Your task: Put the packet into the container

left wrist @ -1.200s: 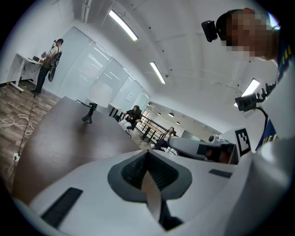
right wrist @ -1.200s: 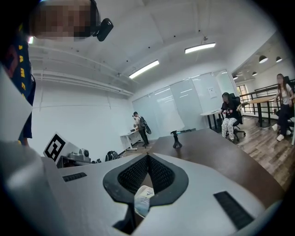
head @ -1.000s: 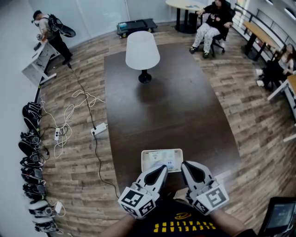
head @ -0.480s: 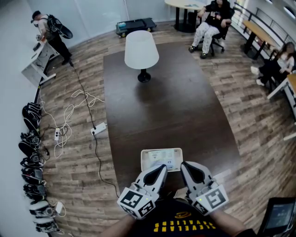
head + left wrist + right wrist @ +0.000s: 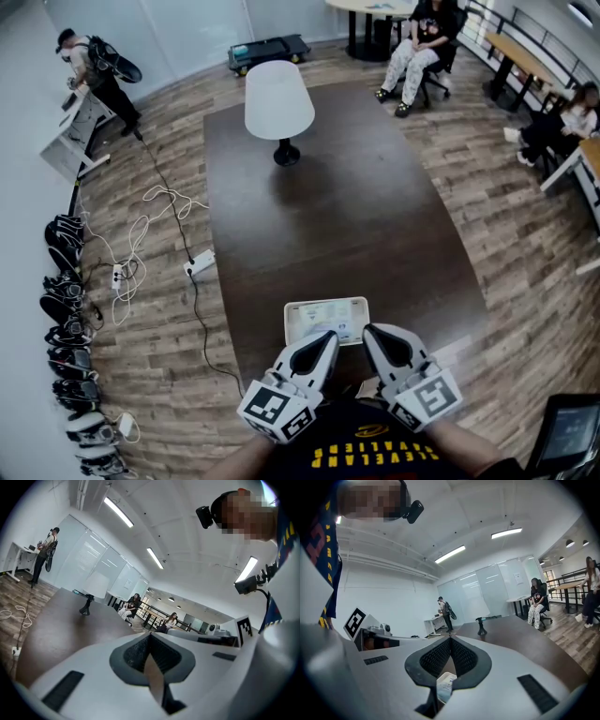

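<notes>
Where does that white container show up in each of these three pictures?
Head view: container at the table's near edge, low centre.
Left gripper view: not in it.
Right gripper view: bottom centre, glimpsed beneath the jaws.
Shared landmark: the white lamp, in all three views.

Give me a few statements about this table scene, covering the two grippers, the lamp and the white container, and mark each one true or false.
1. The left gripper and the right gripper both have their jaws shut. True.
2. The white container hangs from the left gripper. False: it stands on the dark table, just ahead of both grippers.
3. The white lamp stands at the table's far end. True.
4. The right gripper is clamped on the lamp. False: its jaws are shut on nothing, and the lamp is far across the table.
</notes>
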`<action>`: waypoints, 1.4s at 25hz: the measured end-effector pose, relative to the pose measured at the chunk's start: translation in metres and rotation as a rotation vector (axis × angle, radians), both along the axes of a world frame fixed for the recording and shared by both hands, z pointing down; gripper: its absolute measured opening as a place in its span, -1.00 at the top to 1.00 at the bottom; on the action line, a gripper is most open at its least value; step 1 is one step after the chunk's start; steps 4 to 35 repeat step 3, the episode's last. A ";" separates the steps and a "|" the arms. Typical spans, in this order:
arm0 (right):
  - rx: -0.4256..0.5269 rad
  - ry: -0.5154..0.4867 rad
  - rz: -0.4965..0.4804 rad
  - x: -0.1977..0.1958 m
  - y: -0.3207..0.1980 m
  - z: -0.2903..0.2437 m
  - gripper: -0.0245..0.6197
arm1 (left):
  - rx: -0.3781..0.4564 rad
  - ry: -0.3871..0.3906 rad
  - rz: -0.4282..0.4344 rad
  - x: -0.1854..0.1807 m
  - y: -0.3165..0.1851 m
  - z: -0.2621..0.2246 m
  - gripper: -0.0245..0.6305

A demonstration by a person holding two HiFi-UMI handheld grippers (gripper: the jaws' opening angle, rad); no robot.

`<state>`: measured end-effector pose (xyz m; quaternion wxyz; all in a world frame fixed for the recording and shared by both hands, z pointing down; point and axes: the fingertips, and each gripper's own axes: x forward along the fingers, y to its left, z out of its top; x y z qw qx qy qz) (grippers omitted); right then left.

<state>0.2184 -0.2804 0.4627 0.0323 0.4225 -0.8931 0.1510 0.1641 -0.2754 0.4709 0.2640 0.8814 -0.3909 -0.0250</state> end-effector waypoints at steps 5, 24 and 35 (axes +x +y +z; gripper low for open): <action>-0.008 -0.012 0.000 0.001 -0.001 0.001 0.90 | 0.019 -0.012 0.014 0.006 -0.001 -0.001 0.93; -0.008 -0.012 0.000 0.001 -0.001 0.001 0.90 | 0.019 -0.012 0.014 0.006 -0.001 -0.001 0.93; -0.008 -0.012 0.000 0.001 -0.001 0.001 0.90 | 0.019 -0.012 0.014 0.006 -0.001 -0.001 0.93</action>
